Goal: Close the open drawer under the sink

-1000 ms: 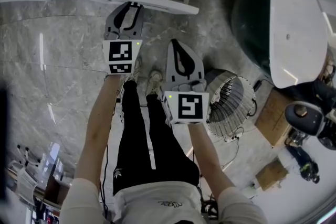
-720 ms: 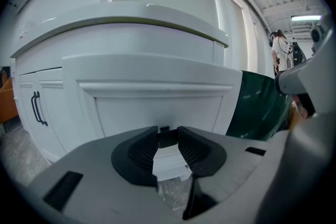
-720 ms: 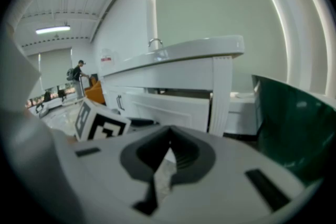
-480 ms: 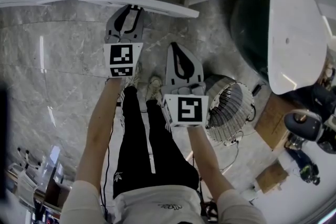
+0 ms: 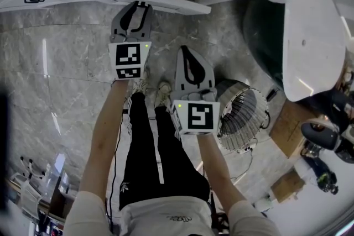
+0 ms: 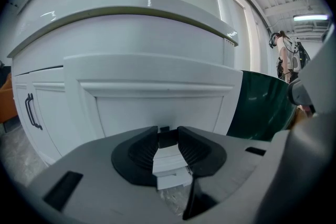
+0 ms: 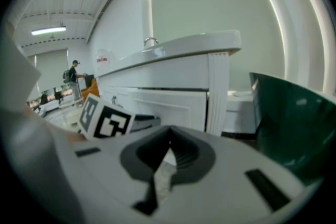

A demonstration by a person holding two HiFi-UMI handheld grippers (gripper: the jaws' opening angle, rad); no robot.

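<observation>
The white drawer (image 5: 160,1) stands partly pulled out of the cabinet under the sink; a strip of its inside shows behind its front. My left gripper (image 5: 140,6) reaches the drawer front with its tips. In the left gripper view the panelled front (image 6: 157,107) fills the space right ahead of the left gripper (image 6: 168,136), whose jaws stand apart with nothing held. My right gripper (image 5: 187,48) hangs back from the drawer, lower and to the right, shut and empty. In the right gripper view the right gripper (image 7: 169,144) points towards the drawer (image 7: 157,105).
A dark green tub (image 5: 265,25) stands right of the cabinet under the white countertop (image 5: 310,25). A wire fan cage (image 5: 243,113) lies on the marble floor by my right hand. A cabinet door with a black handle (image 6: 32,112) is left of the drawer. Cardboard boxes (image 5: 287,124) sit at the right.
My left gripper has moved forward with the drawer front, and less of the drawer's inside shows now. The right gripper has stayed about where it was.
</observation>
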